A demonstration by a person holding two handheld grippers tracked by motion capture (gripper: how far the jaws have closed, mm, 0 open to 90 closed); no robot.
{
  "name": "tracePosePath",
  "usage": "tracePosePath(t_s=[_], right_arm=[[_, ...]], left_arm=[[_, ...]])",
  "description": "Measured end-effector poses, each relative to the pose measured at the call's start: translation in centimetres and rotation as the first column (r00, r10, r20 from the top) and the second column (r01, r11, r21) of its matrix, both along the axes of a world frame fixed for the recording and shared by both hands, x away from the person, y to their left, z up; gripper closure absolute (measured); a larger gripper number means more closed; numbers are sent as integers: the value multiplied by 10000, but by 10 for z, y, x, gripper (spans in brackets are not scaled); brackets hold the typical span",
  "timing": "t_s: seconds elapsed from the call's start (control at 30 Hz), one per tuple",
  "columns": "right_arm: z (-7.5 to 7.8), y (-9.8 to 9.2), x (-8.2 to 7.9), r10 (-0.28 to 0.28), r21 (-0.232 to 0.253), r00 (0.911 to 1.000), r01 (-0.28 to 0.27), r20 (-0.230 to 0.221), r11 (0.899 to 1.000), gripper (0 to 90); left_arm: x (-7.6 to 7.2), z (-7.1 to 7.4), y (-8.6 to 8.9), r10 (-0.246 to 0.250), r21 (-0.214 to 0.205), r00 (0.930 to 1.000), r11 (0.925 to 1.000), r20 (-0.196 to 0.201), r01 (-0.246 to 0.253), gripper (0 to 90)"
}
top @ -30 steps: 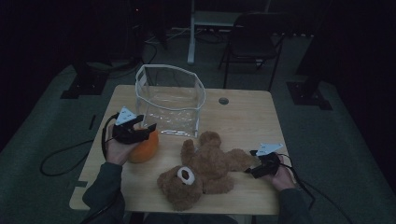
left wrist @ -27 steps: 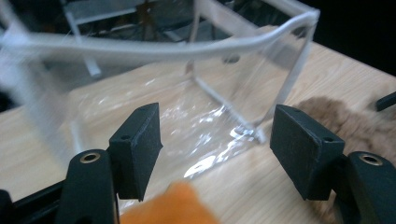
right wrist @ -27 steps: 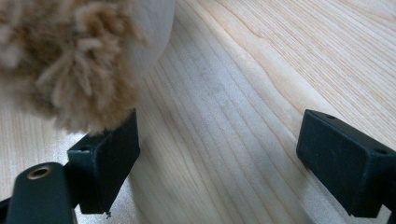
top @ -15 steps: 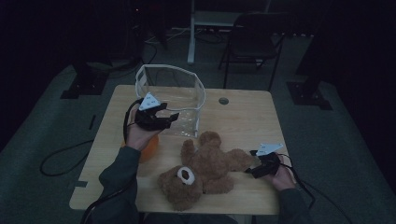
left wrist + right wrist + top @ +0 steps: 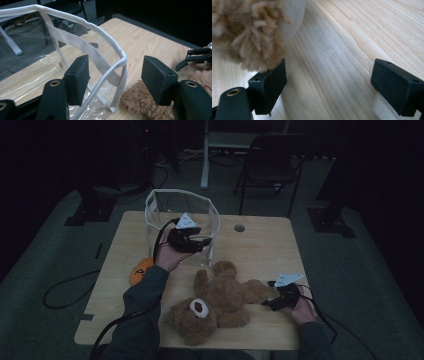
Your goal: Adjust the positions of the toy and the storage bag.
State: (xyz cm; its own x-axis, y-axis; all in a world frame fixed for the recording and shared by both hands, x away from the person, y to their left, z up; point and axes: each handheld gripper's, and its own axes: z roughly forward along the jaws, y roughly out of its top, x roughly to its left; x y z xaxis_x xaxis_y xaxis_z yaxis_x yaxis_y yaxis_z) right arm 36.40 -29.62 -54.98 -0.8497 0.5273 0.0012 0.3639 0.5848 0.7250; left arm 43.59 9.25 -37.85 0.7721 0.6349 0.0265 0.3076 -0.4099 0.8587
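Left hand-held gripper [image 5: 115,82], jaws just closing yet apart, straddles the clear bag [image 5: 100,53] rim at frame centre; right hand-held gripper [image 5: 328,85] gapes empty beside the teddy bear [image 5: 249,32].

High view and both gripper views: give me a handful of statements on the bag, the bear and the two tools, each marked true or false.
1. The left tool has the rim of the clear bag between its open jaws. True.
2. The teddy bear sits inside the bag. False: it lies on the table in front of the bag.
3. The right tool is clamped on the bear's leg. False: its jaws stand open, the plush only beside one of them.
4. An orange toy lies on the table by the person's left forearm. True.
5. The bag lies flat and folded. False: it stands upright, mouth open.
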Motion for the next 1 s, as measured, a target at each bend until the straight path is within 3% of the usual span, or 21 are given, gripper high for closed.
tracePosePath(t_s=[0.2,0.43,0.6,0.73,1.0], right_arm=[[0,0,0,-3,-1,10000,3,-4,10000,126],[0,0,0,4,3,10000,-4,-9,10000,126],[0,0,0,3,4,10000,-3,-9,10000,126],[0,0,0,3,5,10000,-3,-11,10000,126],[0,0,0,6,18,10000,-6,-22,10000,126]], left_arm=[[11,-3,-17,-70,350,9993,9994,-376,83,487],[13,-4,-20,-178,674,9983,9975,-549,215,664],[14,-4,-22,-417,676,9975,9967,-575,455,754],[20,-4,-26,-570,439,9959,9972,-703,602,800],[28,-4,-43,-817,220,9924,9962,-920,841,820]])
